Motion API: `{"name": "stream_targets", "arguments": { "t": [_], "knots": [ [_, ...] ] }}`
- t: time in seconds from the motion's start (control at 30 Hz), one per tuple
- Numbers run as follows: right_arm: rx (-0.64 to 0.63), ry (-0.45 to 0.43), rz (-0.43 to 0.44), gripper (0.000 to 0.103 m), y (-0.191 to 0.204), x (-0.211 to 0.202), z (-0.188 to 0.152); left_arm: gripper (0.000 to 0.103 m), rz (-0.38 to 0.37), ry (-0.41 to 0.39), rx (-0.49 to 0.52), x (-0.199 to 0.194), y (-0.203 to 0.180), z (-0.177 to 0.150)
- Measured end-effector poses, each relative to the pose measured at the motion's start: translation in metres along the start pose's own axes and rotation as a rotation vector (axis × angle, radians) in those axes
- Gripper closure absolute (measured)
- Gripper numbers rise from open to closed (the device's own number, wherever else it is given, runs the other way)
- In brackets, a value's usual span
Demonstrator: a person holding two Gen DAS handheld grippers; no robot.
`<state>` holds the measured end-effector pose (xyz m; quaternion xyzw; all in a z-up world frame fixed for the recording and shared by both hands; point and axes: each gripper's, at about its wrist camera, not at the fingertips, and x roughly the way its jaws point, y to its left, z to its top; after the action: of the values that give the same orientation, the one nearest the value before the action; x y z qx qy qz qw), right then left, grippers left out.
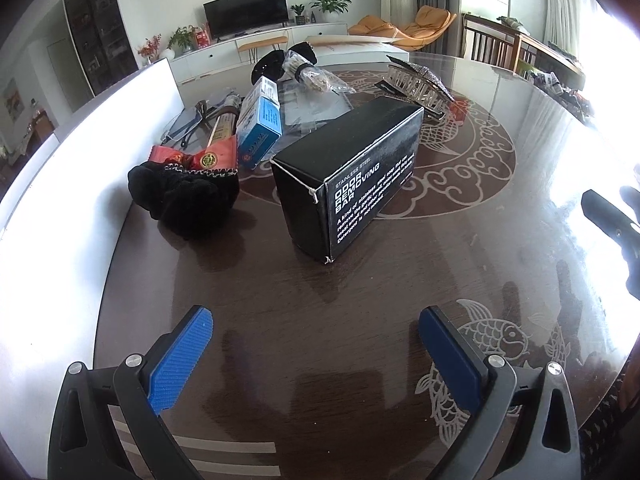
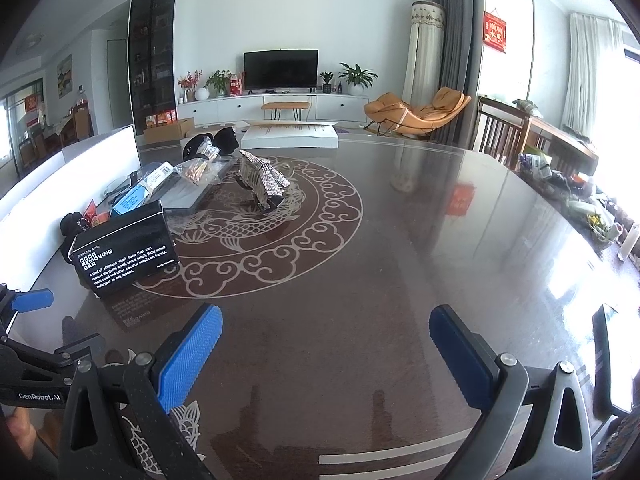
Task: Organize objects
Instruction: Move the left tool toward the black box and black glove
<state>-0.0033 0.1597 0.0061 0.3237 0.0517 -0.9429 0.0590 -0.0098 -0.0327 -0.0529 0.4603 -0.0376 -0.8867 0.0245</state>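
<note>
Between the blue ribbed pads of the left gripper [image 1: 316, 354], at the bottom of the left wrist view, only bare dark table [image 1: 360, 280] is seen: the jaws are spread wide and nothing is held. The same is found at the bottom of the right wrist view, where the right gripper [image 2: 326, 354] is open over empty tabletop with nothing between its pads.

Nothing is judged to have been organized yet. Just above the left jaws, at mid-frame, the black cardboard box printed "ODOR REMOVING BAR" [image 1: 352, 176] is seen lying on the table, apart from both grippers. To its left a black fabric bundle with red trim [image 1: 188, 192] is found, with a blue and white carton [image 1: 262, 124] propped beside it. Farther up the frame, clear plastic bags [image 1: 316, 76] and a silver sequinned clutch [image 1: 420, 84] are scattered. All of these are left in a loose cluster beside the white panel [image 1: 60, 200] along the left edge, so the whole sorting is judged to remain.

Both grippers are tipped downward toward the table, the left more steeply. In the right wrist view the left gripper is glimpsed at the lower left edge, close beside the right one, short of the box
</note>
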Motion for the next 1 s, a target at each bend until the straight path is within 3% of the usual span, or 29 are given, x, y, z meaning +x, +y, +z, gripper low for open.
{"name": "stream_targets", "arguments": {
  "t": [0.33, 0.5, 1.0],
  "knots": [
    [-0.015, 0.072, -0.001, 0.0, 0.004, 0.014, -0.006, 0.0, -0.006, 0.042, -0.022, 0.004, 0.001, 0.005],
    [-0.007, 0.102, -0.004, 0.0, 0.002, 0.02, -0.009, 0.0, -0.053, 0.1, -0.077, 0.013, 0.009, 0.011],
    [-0.008, 0.158, -0.017, 0.0, 0.003, 0.032, -0.013, 0.0, -0.06, 0.1, -0.061, 0.02, 0.007, 0.02]
  ]
}}
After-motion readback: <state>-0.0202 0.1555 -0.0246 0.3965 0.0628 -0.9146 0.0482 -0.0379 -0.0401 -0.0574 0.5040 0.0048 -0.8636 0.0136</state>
